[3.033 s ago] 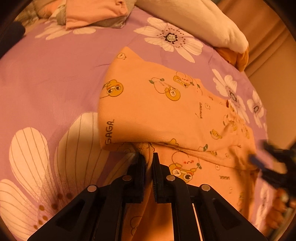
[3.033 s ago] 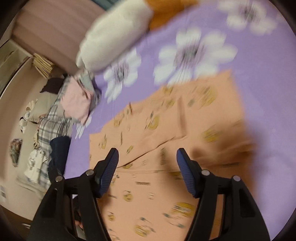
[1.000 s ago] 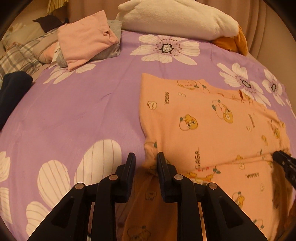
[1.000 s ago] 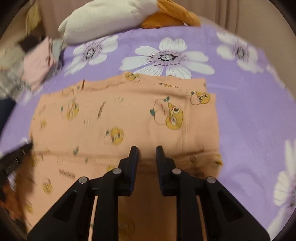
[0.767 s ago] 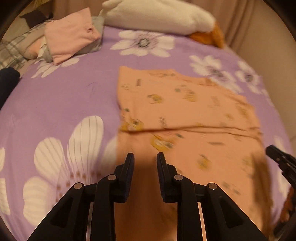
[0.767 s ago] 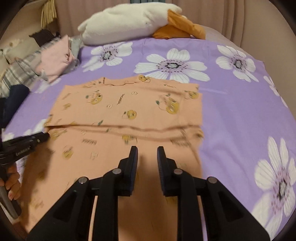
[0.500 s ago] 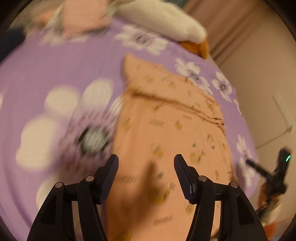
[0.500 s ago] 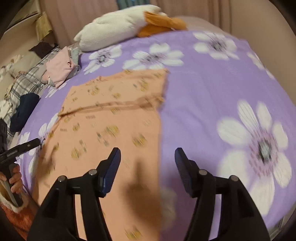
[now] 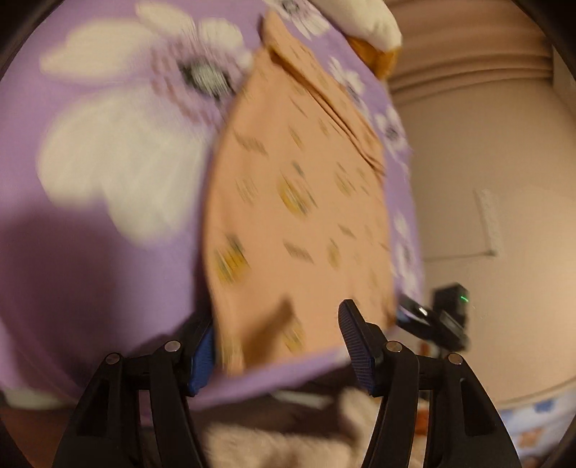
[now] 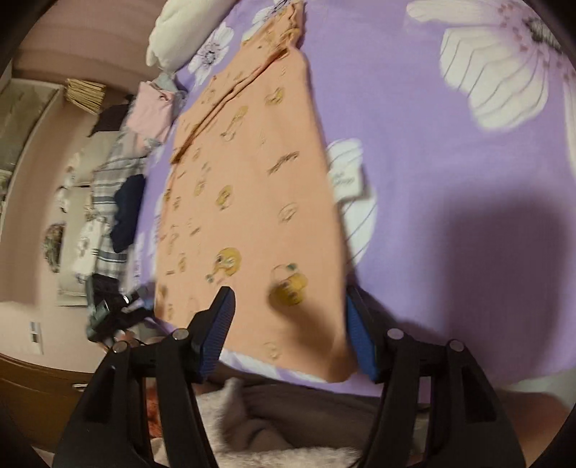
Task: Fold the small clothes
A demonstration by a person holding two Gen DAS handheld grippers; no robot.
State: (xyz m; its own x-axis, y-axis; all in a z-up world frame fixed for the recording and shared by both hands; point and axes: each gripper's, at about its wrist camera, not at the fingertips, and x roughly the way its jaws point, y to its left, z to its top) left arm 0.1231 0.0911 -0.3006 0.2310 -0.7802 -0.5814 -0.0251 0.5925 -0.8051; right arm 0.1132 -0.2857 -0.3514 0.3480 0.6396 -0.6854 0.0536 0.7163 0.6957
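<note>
Both tongs are apart and hold nothing. The left gripper [image 9: 279,340] has its jaws wide, one on each side of the near left corner of the orange garment [image 9: 295,216], and the right gripper [image 10: 289,329] stands the same way over the near right corner. The garment lies flat on the purple bedspread [image 10: 450,180], long side going away from the person, with its far end already turned over in a fold near the white pillow [image 10: 176,34]. The near hem is close to the edge of the bed. I judge that one fold is done and the second one is being prepared. The next move, I think, is to lower each gripper onto its corner, close on the cloth only, not the bedspread under it, and carry the hem toward the far fold. The left view is blurred, so the exact contact there is not clear.
</note>
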